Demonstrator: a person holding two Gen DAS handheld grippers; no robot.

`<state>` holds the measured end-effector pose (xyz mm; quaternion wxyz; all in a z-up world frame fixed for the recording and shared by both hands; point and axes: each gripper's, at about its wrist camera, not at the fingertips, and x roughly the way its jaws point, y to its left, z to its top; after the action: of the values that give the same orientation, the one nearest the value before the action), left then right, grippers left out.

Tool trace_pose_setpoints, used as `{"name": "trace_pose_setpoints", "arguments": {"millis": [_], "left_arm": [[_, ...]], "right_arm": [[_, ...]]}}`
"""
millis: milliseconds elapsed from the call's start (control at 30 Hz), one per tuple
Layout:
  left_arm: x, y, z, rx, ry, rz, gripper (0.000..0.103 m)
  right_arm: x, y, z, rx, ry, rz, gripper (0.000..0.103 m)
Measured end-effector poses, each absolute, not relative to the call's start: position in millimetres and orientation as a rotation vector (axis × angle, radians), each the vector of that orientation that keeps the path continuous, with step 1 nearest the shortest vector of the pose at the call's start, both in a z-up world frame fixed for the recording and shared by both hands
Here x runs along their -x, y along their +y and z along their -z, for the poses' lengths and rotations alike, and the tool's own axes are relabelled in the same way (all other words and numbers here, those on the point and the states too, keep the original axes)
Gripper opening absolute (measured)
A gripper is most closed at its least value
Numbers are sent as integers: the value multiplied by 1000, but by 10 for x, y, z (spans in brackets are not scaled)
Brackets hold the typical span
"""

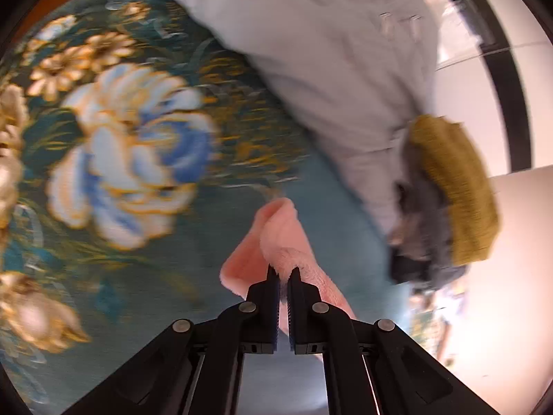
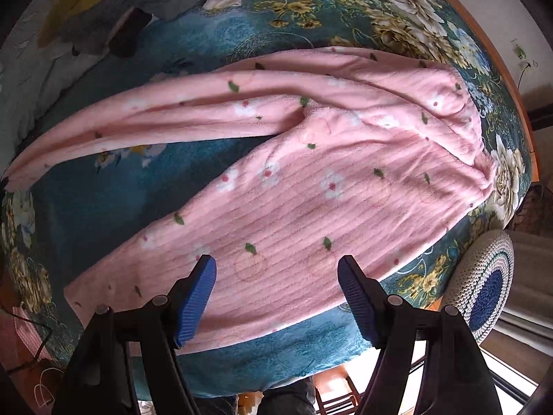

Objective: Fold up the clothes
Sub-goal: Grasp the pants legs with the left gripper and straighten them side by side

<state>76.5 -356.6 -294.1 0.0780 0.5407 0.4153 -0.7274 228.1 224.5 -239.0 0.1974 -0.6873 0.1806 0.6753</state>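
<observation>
**Pink fleece trousers spread on the bed, one cuff pinched by the left gripper**

A pair of pink fleece trousers [image 2: 293, 173], printed with small white flowers and green leaves, is seen laid across a bed covered by a teal floral bedspread [image 2: 214, 45]. In the right wrist view the waistband lies to the right, near the bed's edge, and the two legs run leftward and are parted, with a wedge of bedspread shown between them. The nearer leg is spread flat and reaches the near edge of the bed; the farther leg is narrower and creased along its length.

The right gripper [image 2: 276, 269] is held wide open above the nearer leg, and nothing is gripped between its blue pads [image 2: 197, 297].

The left gripper [image 1: 283, 273] is closed down narrow on a fold of the pink fabric, which is raised clear of the bedspread in the blurred left wrist view.

A pale grey quilt [image 1: 328, 69] is seen at the far side, and a heap of clothes with a mustard-yellow knit [image 1: 456, 186] lies beside it.
</observation>
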Motion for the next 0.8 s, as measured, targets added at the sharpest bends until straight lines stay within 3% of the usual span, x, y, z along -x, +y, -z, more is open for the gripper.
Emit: {"name": "trace_pose_setpoints", "arguments": {"millis": [200,300,467,633,800], "left_arm": [[-1276,-3578,3525,-1710,1306,1872,4],[-1542,-3588,3641,-1703,1430,1736,6],[-1832,-3666,3322,-1614,1554,1730,12],[-2102,-3506,2880,-1506,1538,1775,33],[-2271,-3173,2586,-1392,1530,1745,36]], "right_arm": [[-2327,2155,2481,1943,547,-1894,74],[-2360,2163,2477,1946,552,-1895,74],[-2408,2395,2344,1884,603,-1906,74],[-2460,2917,2244,1781,683,-1904,74],[-2509,3924,2165,1626,793,-1899,74]]}}
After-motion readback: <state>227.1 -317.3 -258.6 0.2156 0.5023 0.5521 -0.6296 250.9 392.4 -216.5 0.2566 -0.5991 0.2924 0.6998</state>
